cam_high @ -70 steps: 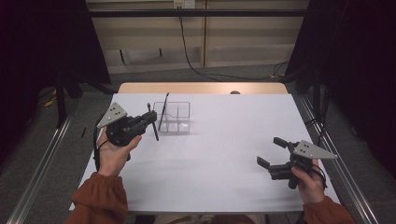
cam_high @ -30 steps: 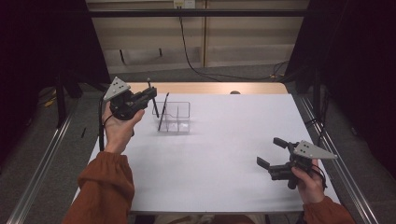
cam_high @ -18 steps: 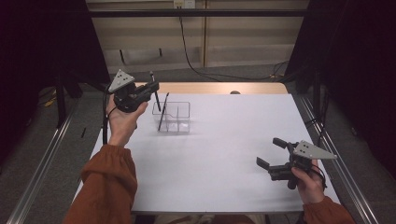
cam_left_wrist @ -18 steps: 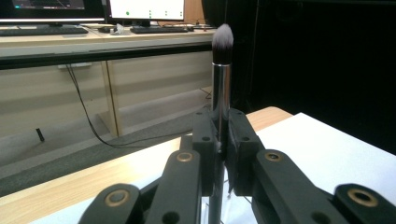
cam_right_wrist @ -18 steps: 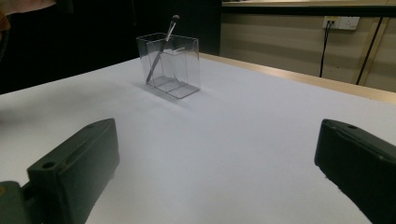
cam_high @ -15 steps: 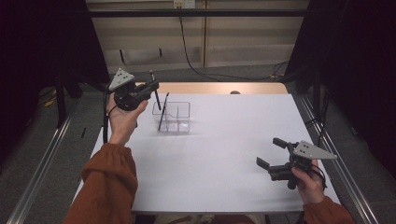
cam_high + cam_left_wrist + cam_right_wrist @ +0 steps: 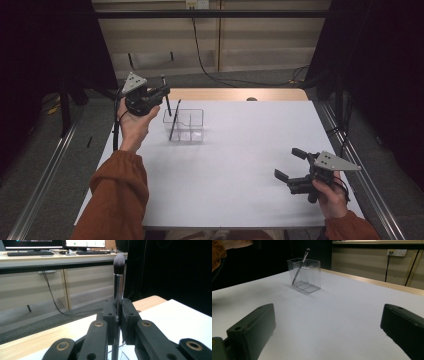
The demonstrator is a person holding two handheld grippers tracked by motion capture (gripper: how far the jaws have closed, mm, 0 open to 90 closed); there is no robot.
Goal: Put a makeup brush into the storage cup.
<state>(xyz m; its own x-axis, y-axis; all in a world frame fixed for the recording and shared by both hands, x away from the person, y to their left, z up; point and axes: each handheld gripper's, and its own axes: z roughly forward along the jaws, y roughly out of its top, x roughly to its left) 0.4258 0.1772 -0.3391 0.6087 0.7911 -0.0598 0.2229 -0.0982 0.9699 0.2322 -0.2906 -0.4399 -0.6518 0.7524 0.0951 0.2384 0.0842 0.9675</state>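
**Left gripper lifts a brush beside the clear organiser**

The left gripper (image 7: pixel 161 93) is clamped on a makeup brush (image 7: pixel 118 285), its jaws pressed against the silver handle from both sides. In the left gripper view the brush stands upright between the jaws, its dark, pale-tipped bristle head at the top and the handle running down past them. In the high view the gripper is held up over the far left part of the bench (image 7: pixel 240 170), and the lower end of the brush hangs just left of the container's far left corner.

That container is a clear organiser (image 7: pixel 184 125) with inner dividers, standing on the white sheet in the far left area of the bench. One second brush (image 7: pixel 174 120) leans inside it, its foot in a left compartment and its head rising over the rim; in the right gripper view it slants with the head toward the right. The other compartments look bare.

The right gripper (image 7: pixel 290 165) is released, jaws spread wide, held low over the near right of the bench, well apart from the organiser and pointing toward it.
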